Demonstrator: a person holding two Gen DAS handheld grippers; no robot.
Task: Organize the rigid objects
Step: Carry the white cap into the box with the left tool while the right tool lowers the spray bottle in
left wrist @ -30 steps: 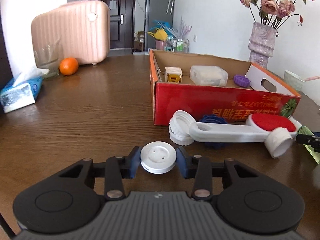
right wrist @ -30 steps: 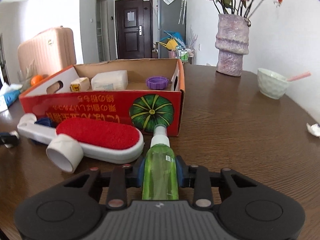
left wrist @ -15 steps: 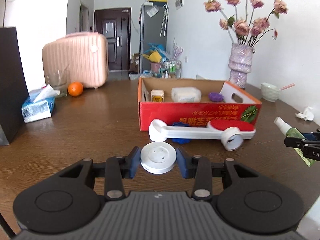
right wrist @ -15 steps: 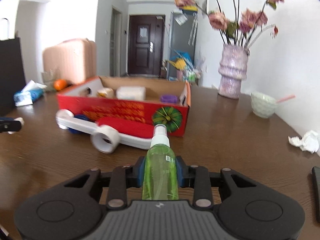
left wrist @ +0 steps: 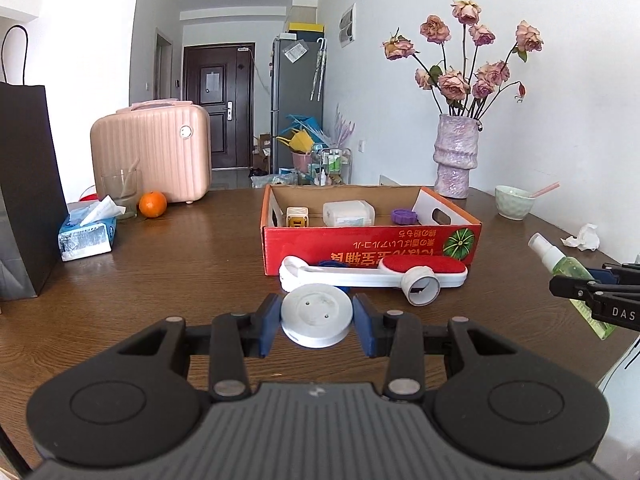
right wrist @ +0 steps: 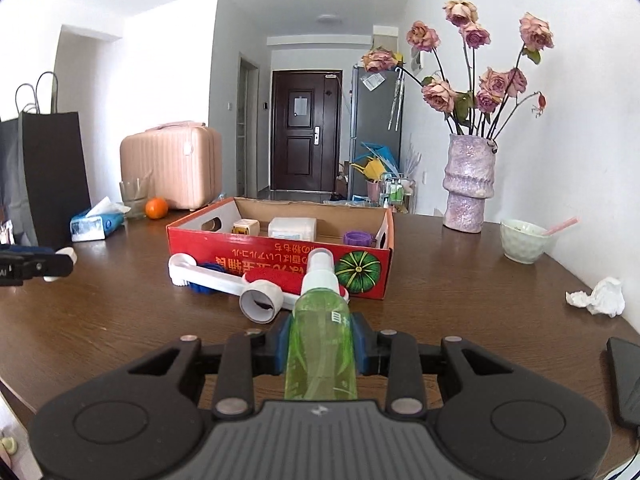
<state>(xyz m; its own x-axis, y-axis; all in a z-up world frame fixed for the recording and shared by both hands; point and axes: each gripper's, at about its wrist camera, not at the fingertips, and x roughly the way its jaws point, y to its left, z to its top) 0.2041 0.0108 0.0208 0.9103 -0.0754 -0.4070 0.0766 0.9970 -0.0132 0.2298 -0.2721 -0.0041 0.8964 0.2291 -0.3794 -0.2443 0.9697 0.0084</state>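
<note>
1. Left tool [left wrist: 316, 322]: blue pads clamped on a white round disc [left wrist: 317, 316], carried clear above the brown surface [left wrist: 160, 280].
2. Right tool [right wrist: 321, 344]: pads gripping a green spray bottle [right wrist: 320, 344], nozzle pointing forward, off the surface.
3. Red cardboard box [left wrist: 372, 246] stands ahead of both tools; inside it are a yellow-white cube [left wrist: 297, 216], a white case [left wrist: 348, 213] and a purple cap [left wrist: 404, 216].
4. A red-and-white brush [left wrist: 376, 276] lies on the surface just in front of the box, between box and tools, with a white roll [left wrist: 421, 289] touching it.
</note>
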